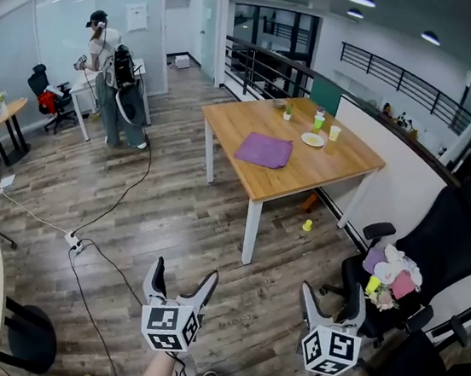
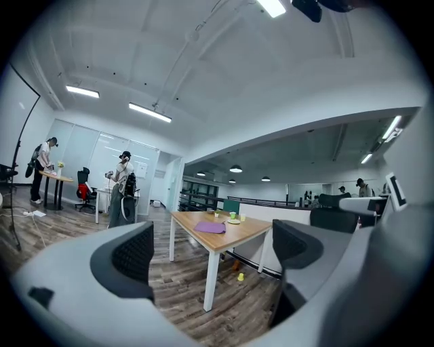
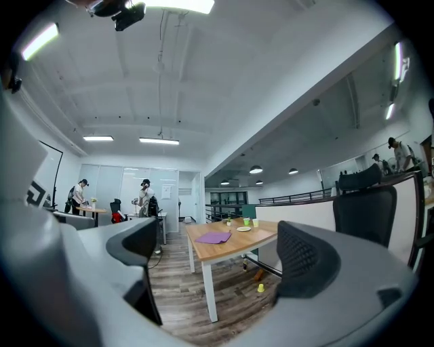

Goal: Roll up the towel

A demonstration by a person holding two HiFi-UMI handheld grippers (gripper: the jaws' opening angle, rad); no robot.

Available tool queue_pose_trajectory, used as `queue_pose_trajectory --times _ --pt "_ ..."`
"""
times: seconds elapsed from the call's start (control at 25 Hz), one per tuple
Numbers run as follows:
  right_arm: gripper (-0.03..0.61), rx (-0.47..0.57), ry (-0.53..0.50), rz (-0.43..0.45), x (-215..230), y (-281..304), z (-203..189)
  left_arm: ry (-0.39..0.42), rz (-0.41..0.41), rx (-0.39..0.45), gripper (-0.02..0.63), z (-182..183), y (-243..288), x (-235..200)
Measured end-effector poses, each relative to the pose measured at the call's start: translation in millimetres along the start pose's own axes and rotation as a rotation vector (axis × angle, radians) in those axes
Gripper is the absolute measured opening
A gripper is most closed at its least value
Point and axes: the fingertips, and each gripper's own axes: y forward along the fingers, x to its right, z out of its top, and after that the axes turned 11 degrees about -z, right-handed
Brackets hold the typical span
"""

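Low in the head view, the left gripper (image 1: 183,275) sits at about 7 o'clock and the right gripper (image 1: 334,292) at about 5 o'clock. Both are held level over the grey-brown wood-plank floor (image 1: 171,217).

In the left gripper view, the left gripper (image 2: 211,254) has its jaws spread wide, with nothing between the dark ribbed pads (image 2: 132,254). The right gripper (image 3: 220,254) is the same in its own view: jaws wide apart and empty, with only the room showing between them.

The purple cloth towel (image 1: 264,151) lies flat and unrolled on a square light-wood table with white legs (image 1: 333,166). The table stands well apart from both grippers, at about 1 o'clock in the head view. The towel is near the middle of the tabletop.

From the towel, a small pale round plate (image 1: 312,140) lies at about 2 o'clock. Beyond the plate are a green cup (image 1: 318,121), a pale yellow cup (image 1: 335,133) and a little potted plant (image 1: 287,110).

On the floor under the table's 5 o'clock side there is a small yellow object (image 1: 306,226). A black office chair heaped with soft pastel things (image 1: 392,276) stands at 3 o'clock of the right gripper.

A standing person in a dark cap (image 1: 112,81) is at about 11 o'clock, beside a white desk.

Each gripper view frames the table between its jaws, with the towel (image 2: 211,228) (image 3: 213,238) on top.
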Motion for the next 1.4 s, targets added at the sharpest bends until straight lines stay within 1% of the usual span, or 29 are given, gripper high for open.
queue_pose_trajectory --times 0.12,0.2,0.44,0.72,0.84,0.96,1.04,1.12,1.24,1.4 --pt "0.580 0.011 -0.001 -0.016 -1.6 0.6 -0.5 0.005 0.014 -0.001 0.549 -0.5 -1.2 -5.8" --pt "0.588 0.012 0.001 -0.021 -3.9 2.8 -1.7 0.006 0.019 0.000 0.557 -0.6 -0.1 -10.6" --pt "0.588 -0.015 0.016 -0.026 -14.0 14.5 -12.7 0.006 0.023 -0.011 0.563 -4.1 6.8 -26.6" --pt "0.588 -0.048 -0.002 -0.046 -35.4 21.3 -21.8 0.011 0.006 -0.040 0.563 -9.5 14.0 -51.8" --pt "0.586 -0.075 -0.016 -0.055 -38.6 25.0 -31.6 -0.004 0.004 -0.054 0.563 -17.2 21.9 -60.9" --pt "0.586 -0.118 -0.020 -0.062 -37.9 31.2 -42.5 -0.041 -0.002 -0.060 0.563 -22.9 29.2 -66.6" --pt "0.586 -0.134 -0.022 -0.068 -36.5 38.7 -47.2 -0.068 -0.008 -0.063 0.563 -26.7 36.8 -70.4" --pt "0.586 -0.131 -0.019 -0.076 -34.6 49.3 -49.7 -0.076 -0.010 -0.065 0.561 -30.5 48.2 -74.7" --pt "0.586 -0.126 -0.006 -0.087 -29.2 72.3 -53.7 -0.069 -0.012 -0.072 0.561 -33.2 72.8 -81.1" --pt "0.583 -0.172 0.026 -0.095 -20.5 112.4 -65.1 -0.051 -0.008 -0.083 0.561 -28.2 113.2 -91.0"
